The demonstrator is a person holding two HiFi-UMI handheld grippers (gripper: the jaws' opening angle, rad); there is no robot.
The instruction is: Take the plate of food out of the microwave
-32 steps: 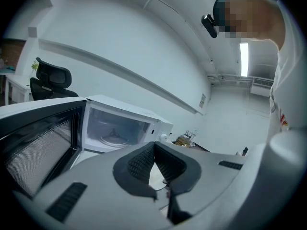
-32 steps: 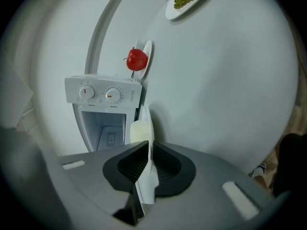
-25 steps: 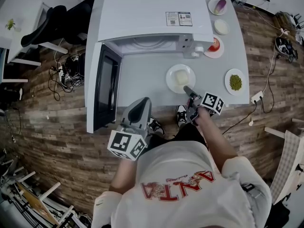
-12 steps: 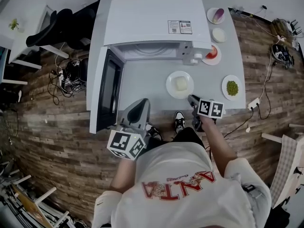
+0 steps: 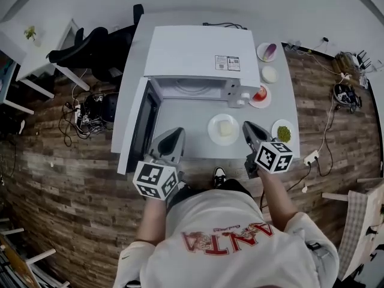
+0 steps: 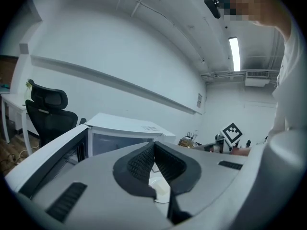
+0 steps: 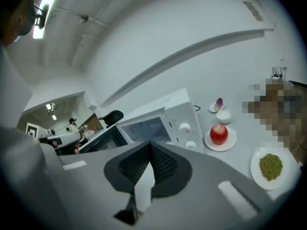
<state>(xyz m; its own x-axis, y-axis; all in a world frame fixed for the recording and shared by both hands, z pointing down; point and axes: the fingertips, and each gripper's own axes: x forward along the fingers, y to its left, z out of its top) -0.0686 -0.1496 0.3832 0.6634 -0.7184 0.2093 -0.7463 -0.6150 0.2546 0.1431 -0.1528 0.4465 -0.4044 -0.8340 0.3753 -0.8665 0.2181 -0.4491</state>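
The plate of food (image 5: pixel 224 129) is out of the microwave (image 5: pixel 195 56) on the desk (image 5: pixel 180 117); left tongs (image 5: pixel 173 132) closed empty, right tongs (image 5: pixel 248 125) just closed empty.

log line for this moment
plate on table | microwave door open | left gripper shut, empty | right gripper just closed, empty

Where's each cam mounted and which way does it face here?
Head view: on the person's head, looking steeply down at table, open microwave, plate of food; shows shirt, left tongs, right tongs.
Left gripper view: on the left tongs, along its shut jaws toward the microwave; shirt at right.
Right gripper view: on the right tongs, empty jaws just closed, facing microwave and apple.
Shared: both gripper views see the microwave.
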